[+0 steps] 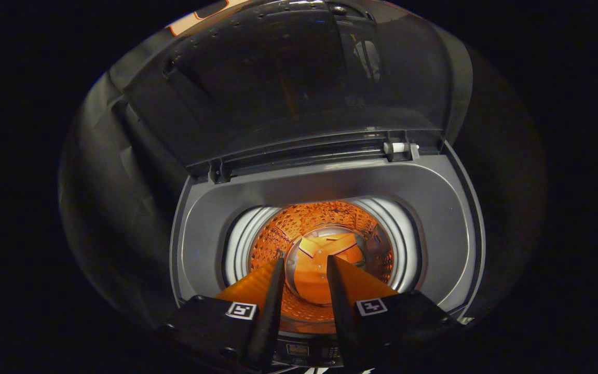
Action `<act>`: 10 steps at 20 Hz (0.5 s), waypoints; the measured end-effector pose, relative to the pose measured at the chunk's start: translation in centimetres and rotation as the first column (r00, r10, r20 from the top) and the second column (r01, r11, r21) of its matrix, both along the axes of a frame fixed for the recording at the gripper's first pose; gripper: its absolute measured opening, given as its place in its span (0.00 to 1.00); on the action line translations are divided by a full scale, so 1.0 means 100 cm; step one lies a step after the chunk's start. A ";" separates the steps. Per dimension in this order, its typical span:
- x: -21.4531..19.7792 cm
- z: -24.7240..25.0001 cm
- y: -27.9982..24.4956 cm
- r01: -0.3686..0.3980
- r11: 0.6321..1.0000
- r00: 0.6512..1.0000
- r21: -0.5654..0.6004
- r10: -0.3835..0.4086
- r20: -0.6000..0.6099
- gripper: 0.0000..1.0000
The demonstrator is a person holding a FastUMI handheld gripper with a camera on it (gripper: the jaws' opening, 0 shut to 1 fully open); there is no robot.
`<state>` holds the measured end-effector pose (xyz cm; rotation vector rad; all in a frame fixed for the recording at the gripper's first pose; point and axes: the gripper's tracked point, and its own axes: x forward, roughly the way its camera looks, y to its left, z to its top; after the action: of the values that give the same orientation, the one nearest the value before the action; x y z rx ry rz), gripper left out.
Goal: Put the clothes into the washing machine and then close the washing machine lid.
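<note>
The gripper [304,262] was positioned above the washing machine [325,182], fingers pointing down into the drum [325,228]. The fingers stood partly apart with nothing held between them. An orange garment [325,254] lay at the bottom of the drum, visible in the gap between the fingertips. The lid [288,78] stood raised on its hinge behind the opening

Black booth cloth [102,208] hangs at left, creased w/ diagonal folds, faint sheen on it. Same cloth runs round the right side, v. dark; detail there can't be told.
</note>
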<state>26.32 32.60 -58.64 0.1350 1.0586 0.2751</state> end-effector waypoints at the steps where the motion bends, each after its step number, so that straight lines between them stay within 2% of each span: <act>1: -0.001 0.002 0.001 0.000 1.000 1.000 0.003 0.000 0.003 0.58; 6: 0.000 0.010 -0.001 -0.009 1.000 1.000 -0.011 0.010 0.029 0.71; 10: 0.000 0.017 0.002 -0.013 1.000 0.999 -0.009 0.014 0.043 0.90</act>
<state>26.31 32.83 -56.90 0.1140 1.0183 0.2847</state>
